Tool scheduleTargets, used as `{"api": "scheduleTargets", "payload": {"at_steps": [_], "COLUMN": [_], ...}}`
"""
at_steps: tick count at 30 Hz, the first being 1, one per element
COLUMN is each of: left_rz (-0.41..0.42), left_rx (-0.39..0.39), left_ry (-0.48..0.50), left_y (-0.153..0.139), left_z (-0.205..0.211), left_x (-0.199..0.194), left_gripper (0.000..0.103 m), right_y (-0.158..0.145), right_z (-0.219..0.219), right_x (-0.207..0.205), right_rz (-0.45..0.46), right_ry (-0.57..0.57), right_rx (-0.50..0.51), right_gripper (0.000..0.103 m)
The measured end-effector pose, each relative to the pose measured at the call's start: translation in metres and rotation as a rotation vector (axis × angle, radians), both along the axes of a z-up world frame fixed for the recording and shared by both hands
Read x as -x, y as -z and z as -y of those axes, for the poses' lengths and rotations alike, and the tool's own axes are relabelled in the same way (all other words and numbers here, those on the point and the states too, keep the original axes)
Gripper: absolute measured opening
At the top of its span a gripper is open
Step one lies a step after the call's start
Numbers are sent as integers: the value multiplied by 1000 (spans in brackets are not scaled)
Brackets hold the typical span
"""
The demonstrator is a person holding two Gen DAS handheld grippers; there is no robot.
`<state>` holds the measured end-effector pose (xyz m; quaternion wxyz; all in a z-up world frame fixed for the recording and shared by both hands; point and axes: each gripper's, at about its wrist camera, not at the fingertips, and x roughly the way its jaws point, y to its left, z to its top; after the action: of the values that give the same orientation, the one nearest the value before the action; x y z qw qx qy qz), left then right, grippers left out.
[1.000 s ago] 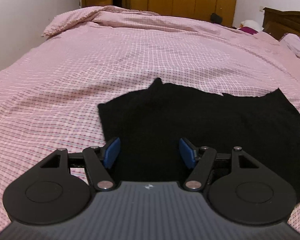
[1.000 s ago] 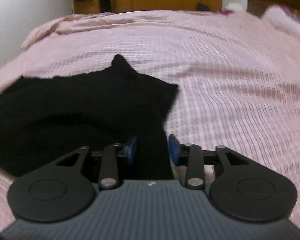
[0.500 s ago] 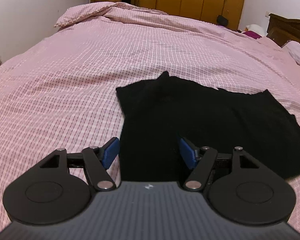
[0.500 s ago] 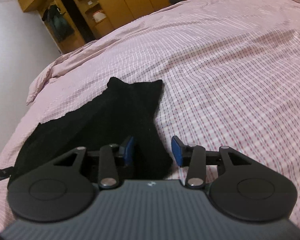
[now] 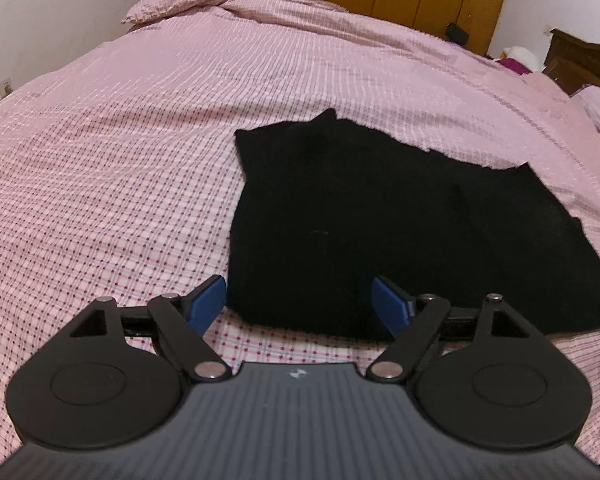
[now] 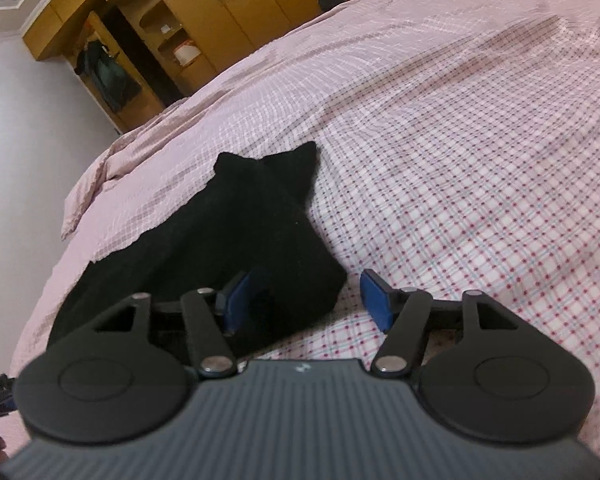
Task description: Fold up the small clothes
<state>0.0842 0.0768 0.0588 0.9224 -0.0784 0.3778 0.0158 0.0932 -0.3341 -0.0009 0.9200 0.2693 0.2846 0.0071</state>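
- The left gripper (image 5: 298,306) has its blue pads apart, and its jaws have just been opening. No cloth is pressed between them; the near left corner of the black garment (image 5: 380,220) sits just ahead of the gap, with a strip of checked cover showing in front of it.
- The right gripper (image 6: 306,300) also has its pads apart, the jaws having just been opening. The garment's (image 6: 228,240) near right corner lies between them but nearer the left pad (image 6: 236,300); the other pad stands clear over bare cover, so nothing is clamped.
- The garment lies flat on the pink checked bed cover (image 5: 100,200), its long axis running side to side between the two grippers, one near corner to each. Neither hand looks clearly closer.
- Its far edge carries a small raised point, seen in both views; beyond it the cover is bare.
- My reading: the next grasp likely depends on each gripper reaching forward and slightly inward to its own corner.
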Motion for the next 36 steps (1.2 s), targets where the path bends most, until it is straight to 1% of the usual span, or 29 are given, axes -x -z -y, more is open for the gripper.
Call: {"api": "scheduleTargets", "payload": {"at_steps": [1, 3, 6, 14, 21, 25, 28, 32, 36], "left_rz": [-11, -35, -44, -61, -70, -71, -72, -71, -73], "left_rx": [4, 18, 20, 2, -14, -14, -15, -18, -21], "left_ry": [-4, -15, -24, -13, -1, -1, -1, 1, 1], "left_y": [2, 5, 8, 11, 14, 15, 15, 16, 16], "left_z": [-1, -3, -2, 3, 8, 8, 9, 9, 10], "left_x": [-2, -5, -5, -8, -10, -10, -10, -11, -10], "left_gripper": [84, 84, 84, 84, 85, 86, 86, 86, 86], "right_y": [2, 6, 11, 10, 15, 16, 18, 22, 26], "right_z": [0, -1, -3, -16, -15, -25, -29, -31, -27], "right_x": [-2, -6, -12, -30, -43, -55, -60, -58, -59], "right_rz": [4, 14, 31, 29, 49, 59, 75, 102, 111], "right_ry": [-10, -23, -33, -69, -71, -96, -93, -65, -33], "right_rx": [-7, -34, -56, -49, -126, -105, -108, -131, -183], "right_gripper": [68, 68, 68, 69, 68, 68, 67, 62, 46]}}
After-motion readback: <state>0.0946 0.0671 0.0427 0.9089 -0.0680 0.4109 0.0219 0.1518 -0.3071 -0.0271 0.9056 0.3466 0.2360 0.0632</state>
